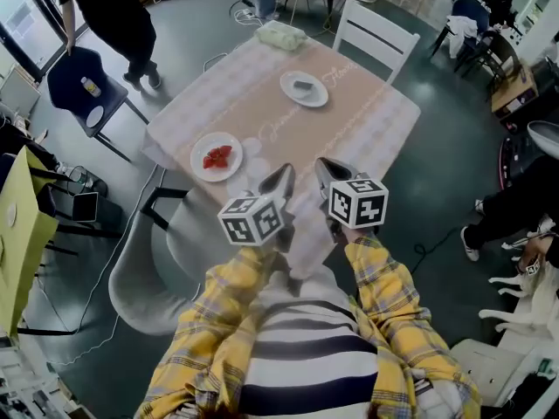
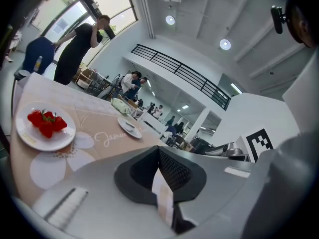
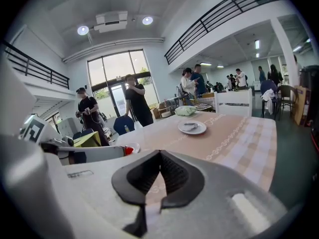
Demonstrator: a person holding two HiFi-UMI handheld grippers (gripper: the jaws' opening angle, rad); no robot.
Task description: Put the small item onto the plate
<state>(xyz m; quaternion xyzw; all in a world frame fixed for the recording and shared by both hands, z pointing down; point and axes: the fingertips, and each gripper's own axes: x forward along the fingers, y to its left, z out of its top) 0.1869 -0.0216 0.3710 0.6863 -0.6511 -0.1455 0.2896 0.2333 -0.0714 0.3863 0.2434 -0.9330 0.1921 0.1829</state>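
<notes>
A table (image 1: 262, 112) with a beige cloth bears two white plates. The near-left plate (image 1: 203, 168) (image 2: 30, 136) holds small red pieces (image 1: 217, 156) (image 2: 46, 122). On the far plate (image 1: 316, 94) (image 3: 199, 129) lies a small grey item (image 1: 302, 85) (image 3: 190, 126). My left gripper (image 1: 281, 180) (image 2: 159, 154) and right gripper (image 1: 327, 175) (image 3: 159, 157) hover side by side over the table's near edge. Both are shut, with nothing between their jaws. Both are apart from the plates.
A green bundle (image 1: 280, 35) lies at the table's far end, beside a white chair (image 1: 376, 33). A grey chair (image 1: 162, 269) stands at the near-left corner. A blue chair (image 1: 83, 90) and a person in black (image 1: 113, 16) are at the left.
</notes>
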